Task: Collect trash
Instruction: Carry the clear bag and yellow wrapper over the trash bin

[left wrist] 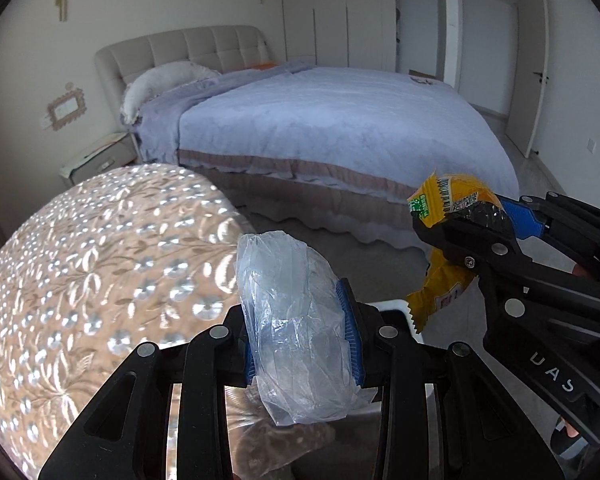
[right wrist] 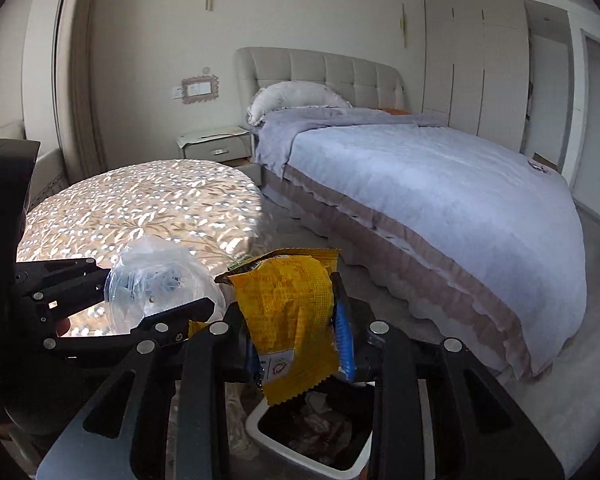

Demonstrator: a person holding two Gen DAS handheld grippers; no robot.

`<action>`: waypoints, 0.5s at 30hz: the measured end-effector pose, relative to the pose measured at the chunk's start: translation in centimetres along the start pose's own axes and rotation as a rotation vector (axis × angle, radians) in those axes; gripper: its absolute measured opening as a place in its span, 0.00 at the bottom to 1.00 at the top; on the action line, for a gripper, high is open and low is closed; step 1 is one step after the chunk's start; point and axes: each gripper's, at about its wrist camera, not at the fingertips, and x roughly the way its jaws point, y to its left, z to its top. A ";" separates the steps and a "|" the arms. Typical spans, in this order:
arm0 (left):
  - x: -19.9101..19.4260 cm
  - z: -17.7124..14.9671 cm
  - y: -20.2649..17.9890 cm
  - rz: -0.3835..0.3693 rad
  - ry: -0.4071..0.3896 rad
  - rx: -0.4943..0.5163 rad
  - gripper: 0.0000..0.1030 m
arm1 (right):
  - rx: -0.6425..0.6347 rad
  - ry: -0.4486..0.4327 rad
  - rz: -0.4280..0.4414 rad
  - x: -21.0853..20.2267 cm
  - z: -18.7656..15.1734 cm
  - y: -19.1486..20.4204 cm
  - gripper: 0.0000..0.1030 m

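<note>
both grippers grip trash above the white bin (right wrist: pixel 256 426), the left gripper (left wrist: pixel 300 344) pinching clear plastic (left wrist: pixel 296 320) and the right gripper (right wrist: pixel 300 344) a yellow wrapper (right wrist: pixel 292 320), so center each over it before releasing.

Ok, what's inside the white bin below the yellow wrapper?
The white bin has a dark liner with some crumpled pale scraps on the bottom. The yellow wrapper and the right gripper cover its far side, so the rest is hidden.
</note>
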 end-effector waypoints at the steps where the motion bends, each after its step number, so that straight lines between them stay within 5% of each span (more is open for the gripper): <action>1: 0.7 0.1 -0.6 -0.009 0.011 0.008 0.33 | 0.006 0.009 -0.006 0.3 -0.3 -0.6 0.31; 15: 12.2 -1.8 -6.5 -0.126 0.227 0.093 0.33 | 0.178 0.214 0.002 7.9 -4.1 -8.7 0.31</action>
